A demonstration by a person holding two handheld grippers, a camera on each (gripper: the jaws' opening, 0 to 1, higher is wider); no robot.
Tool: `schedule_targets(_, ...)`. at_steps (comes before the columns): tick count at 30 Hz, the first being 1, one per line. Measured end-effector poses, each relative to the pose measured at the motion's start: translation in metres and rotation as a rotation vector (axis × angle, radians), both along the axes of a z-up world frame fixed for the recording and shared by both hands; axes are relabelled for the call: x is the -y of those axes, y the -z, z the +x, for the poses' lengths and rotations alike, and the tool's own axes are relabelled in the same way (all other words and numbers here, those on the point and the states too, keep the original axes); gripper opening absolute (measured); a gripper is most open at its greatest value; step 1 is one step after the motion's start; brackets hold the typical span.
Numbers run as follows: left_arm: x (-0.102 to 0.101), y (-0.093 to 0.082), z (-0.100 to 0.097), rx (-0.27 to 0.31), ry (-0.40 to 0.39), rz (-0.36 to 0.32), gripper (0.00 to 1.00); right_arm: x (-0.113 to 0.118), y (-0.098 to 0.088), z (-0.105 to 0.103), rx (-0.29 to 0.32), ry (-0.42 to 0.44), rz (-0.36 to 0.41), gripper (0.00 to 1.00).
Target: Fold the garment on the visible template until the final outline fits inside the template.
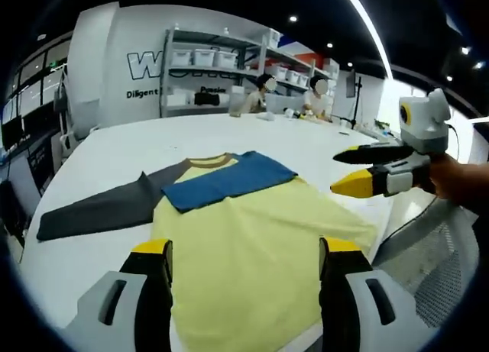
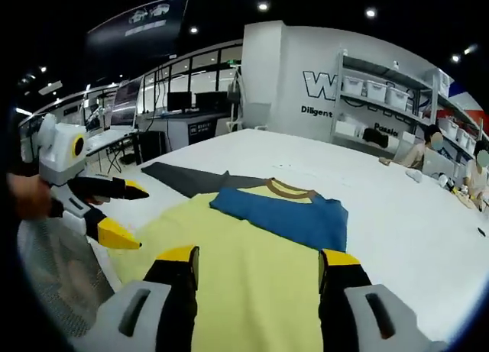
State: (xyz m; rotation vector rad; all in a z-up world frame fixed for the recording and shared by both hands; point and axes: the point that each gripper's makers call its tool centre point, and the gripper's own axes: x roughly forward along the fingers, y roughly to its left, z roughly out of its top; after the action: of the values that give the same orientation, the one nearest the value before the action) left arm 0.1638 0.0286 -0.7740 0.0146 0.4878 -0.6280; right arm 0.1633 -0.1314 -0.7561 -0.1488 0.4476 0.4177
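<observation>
Both tongs stand with their jaws apart and hold nothing. From the left gripper view I see my left gripper [image 1: 246, 254] hanging over the near hem of the pale yellow cloth shirt [image 1: 252, 245], its yellow-tipped jaws spread wide with the fabric showing between them. My right gripper [image 1: 353, 169] comes in from the right side of that view, its pointed yellow and black jaws parted and hovering just beyond the shirt's right edge.

From the right gripper view the right gripper [image 2: 260, 264] sits over the same yellow body, and the left gripper [image 2: 131, 214] enters from the left, jaws open, near the shirt's left edge.

The shirt lies flat on the broad white table [image 1: 114, 150]. Its blue sleeve [image 1: 225, 180] is folded across the chest below the brown-trimmed collar [image 1: 210, 161], while the dark grey long sleeve [image 1: 103, 207] stretches straight out to the side on the tabletop. I cannot make out any template outline beneath the cloth.
</observation>
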Motion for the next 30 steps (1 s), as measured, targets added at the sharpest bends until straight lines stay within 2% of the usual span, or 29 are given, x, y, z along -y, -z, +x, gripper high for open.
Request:
schedule_targets(2,-0.006,-0.002,0.004,-0.005,-0.030,-0.025,0.74,0.001,0.003,-0.001,-0.023,0.006,0.006,0.62)
schedule_targets(5,-0.018,-0.007,0.010,-0.011,-0.074,-0.055,0.73,-0.001,0.000,0.003,0.002,0.001,0.001,0.61)
schedule_targets(8,-0.035,-0.016,0.020,0.020,-0.102,-0.039,0.72,-0.004,0.002,0.002,-0.010,-0.010,0.005,0.61)
schedule_targets(9,-0.057,-0.022,0.031,0.056,-0.147,-0.010,0.72,-0.007,0.002,0.001,-0.007,-0.018,0.002,0.61)
schedule_targets(10,-0.070,-0.022,0.037,0.057,-0.176,-0.010,0.71,-0.007,0.002,0.002,-0.007,-0.021,-0.001,0.61)
schedule_targets(13,-0.125,-0.013,0.061,0.043,-0.307,0.007,0.69,-0.008,0.002,0.001,-0.009,-0.025,0.006,0.61)
schedule_targets(14,-0.135,-0.011,0.065,0.040,-0.331,0.006,0.67,-0.008,0.002,0.001,-0.009,-0.024,0.007,0.61)
schedule_targets(15,-0.166,-0.002,0.078,0.016,-0.417,-0.004,0.66,-0.006,0.002,0.001,-0.011,-0.022,0.008,0.61)
schedule_targets(17,-0.204,0.005,0.092,0.010,-0.520,-0.005,0.63,-0.005,0.002,0.002,-0.012,-0.017,0.012,0.61)
schedule_targets(19,-0.229,0.009,0.102,0.003,-0.607,-0.025,0.59,-0.003,0.003,0.002,-0.013,-0.013,0.015,0.60)
schedule_targets(20,-0.244,0.012,0.107,0.005,-0.638,-0.004,0.57,-0.003,0.003,0.003,-0.015,-0.010,0.016,0.60)
schedule_targets(21,-0.249,0.013,0.109,0.003,-0.649,0.004,0.55,-0.003,0.003,0.003,-0.016,-0.009,0.016,0.60)
schedule_targets(24,-0.276,0.026,0.123,-0.043,-0.769,-0.100,0.52,-0.002,0.004,0.003,-0.017,-0.005,0.013,0.60)
schedule_targets(25,-0.282,0.030,0.125,-0.047,-0.787,-0.085,0.52,-0.002,0.004,0.003,-0.018,-0.003,0.010,0.60)
schedule_targets(26,-0.290,0.035,0.128,-0.056,-0.825,-0.118,0.52,-0.001,0.005,0.004,-0.019,-0.001,0.007,0.60)
schedule_targets(30,-0.299,0.046,0.135,-0.091,-0.851,-0.141,0.52,0.001,0.007,0.004,-0.021,0.003,-0.004,0.59)
